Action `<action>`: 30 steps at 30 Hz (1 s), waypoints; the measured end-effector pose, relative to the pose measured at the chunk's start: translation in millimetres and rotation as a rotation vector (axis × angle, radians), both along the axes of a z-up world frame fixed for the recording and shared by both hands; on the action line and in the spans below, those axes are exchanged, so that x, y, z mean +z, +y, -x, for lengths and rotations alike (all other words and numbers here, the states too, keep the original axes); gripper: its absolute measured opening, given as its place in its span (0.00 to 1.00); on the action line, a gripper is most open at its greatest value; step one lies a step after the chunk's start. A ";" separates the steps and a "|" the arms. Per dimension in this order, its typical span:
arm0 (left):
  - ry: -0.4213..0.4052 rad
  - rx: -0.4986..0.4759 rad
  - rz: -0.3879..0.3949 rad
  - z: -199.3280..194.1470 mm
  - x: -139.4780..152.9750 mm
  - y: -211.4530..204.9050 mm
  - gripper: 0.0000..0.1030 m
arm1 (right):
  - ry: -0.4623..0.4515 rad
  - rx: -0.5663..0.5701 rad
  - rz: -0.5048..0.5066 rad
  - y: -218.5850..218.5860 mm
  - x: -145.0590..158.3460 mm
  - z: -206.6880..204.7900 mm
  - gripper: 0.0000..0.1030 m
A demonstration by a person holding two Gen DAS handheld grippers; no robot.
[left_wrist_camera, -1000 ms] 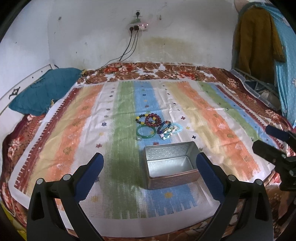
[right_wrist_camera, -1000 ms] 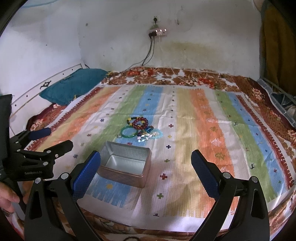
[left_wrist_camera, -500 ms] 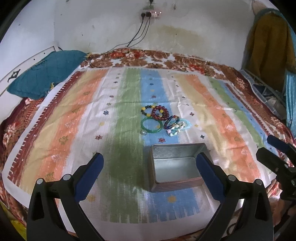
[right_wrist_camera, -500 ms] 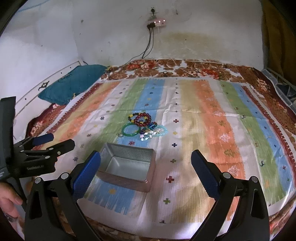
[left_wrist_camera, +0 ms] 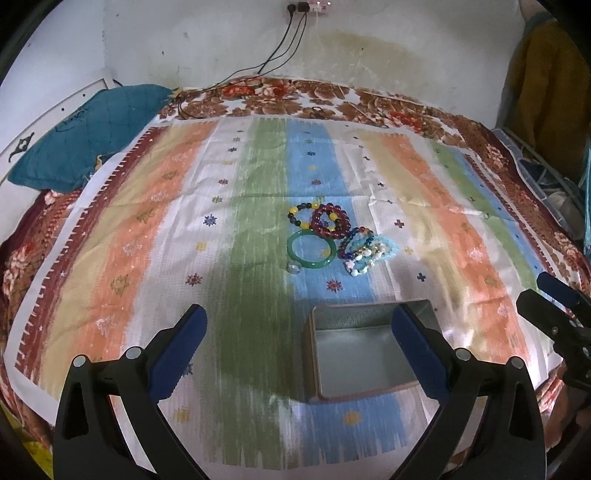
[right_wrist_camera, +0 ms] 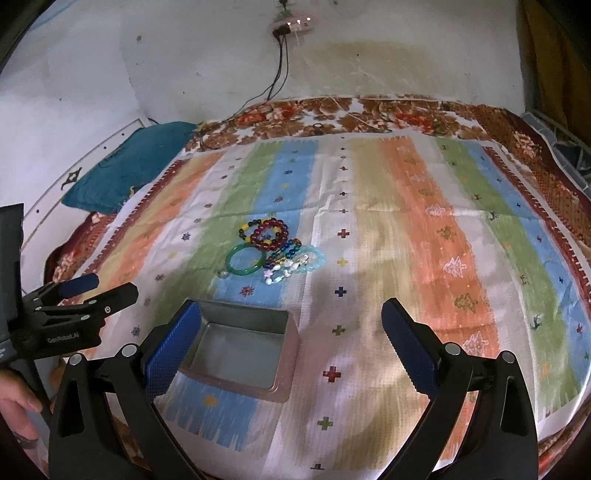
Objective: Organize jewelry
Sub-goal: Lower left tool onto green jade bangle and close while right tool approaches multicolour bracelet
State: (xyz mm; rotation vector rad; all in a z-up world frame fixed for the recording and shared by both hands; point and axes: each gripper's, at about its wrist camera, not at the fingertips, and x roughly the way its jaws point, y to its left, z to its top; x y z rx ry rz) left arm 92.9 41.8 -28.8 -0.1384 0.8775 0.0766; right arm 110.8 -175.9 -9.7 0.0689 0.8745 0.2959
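Both the left gripper [left_wrist_camera: 297, 343] and right gripper [right_wrist_camera: 291, 339] are spread wide, holding nothing; reach past the empty tin [left_wrist_camera: 364, 354]; pinch the green bangle [left_wrist_camera: 312, 251] by its rim, slowly.

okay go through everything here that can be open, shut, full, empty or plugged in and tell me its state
left gripper: open, holding nothing
right gripper: open, holding nothing
metal tin: lidless, empty
green bangle: lying flat on the striped cloth, outside the tin
beaded bracelets: heaped, overlapping
wall socket strip: cables plugged in
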 end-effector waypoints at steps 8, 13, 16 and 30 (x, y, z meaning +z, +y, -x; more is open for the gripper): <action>0.032 0.018 -0.029 -28.3 -4.5 1.3 0.94 | -0.005 0.005 0.014 7.3 -0.6 -22.3 0.96; 0.046 0.054 -0.040 -41.8 -6.1 7.0 0.94 | 0.005 0.012 0.010 11.5 -2.2 -34.9 0.96; 0.047 0.076 -0.055 -48.4 -5.6 10.5 0.94 | 0.023 0.006 -0.006 11.3 -4.3 -42.3 0.96; 0.121 0.094 -0.055 -85.2 -24.3 18.9 0.94 | 0.079 0.013 -0.030 21.4 -14.1 -72.7 0.96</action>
